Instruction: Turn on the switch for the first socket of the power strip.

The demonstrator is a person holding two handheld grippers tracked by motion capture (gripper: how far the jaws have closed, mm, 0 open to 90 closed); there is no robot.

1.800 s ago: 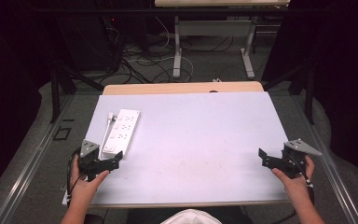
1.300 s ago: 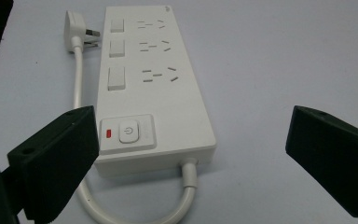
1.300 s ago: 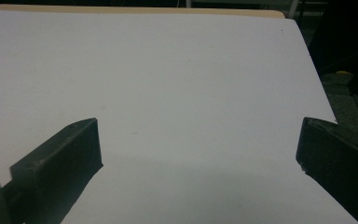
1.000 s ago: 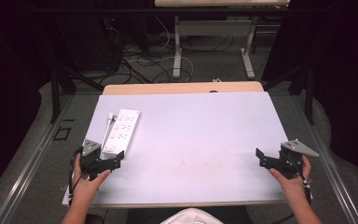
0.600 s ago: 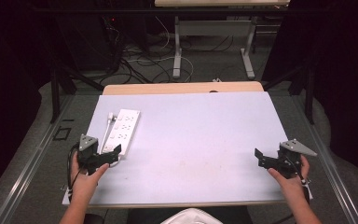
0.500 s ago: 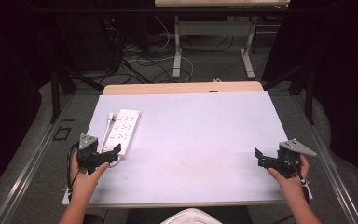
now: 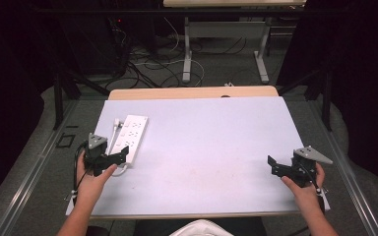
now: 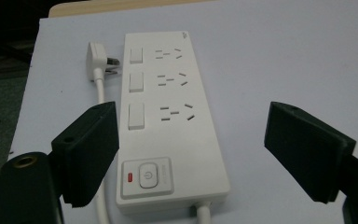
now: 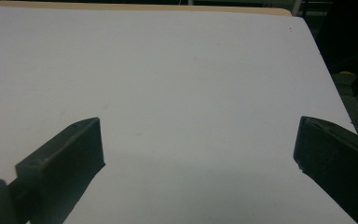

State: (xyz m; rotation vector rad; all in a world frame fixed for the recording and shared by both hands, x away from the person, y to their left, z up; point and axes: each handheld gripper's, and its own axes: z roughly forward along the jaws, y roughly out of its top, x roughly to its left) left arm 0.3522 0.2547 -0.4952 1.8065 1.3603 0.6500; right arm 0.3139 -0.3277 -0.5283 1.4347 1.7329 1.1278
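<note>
Power strip [image 7: 132,136] lengthwise, cable end nearest

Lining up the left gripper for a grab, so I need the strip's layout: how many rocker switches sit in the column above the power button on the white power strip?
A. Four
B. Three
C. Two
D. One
B. In the left gripper view the power strip carries three white rocker switches in a column, each beside a socket, with the power button at the near end.
</note>
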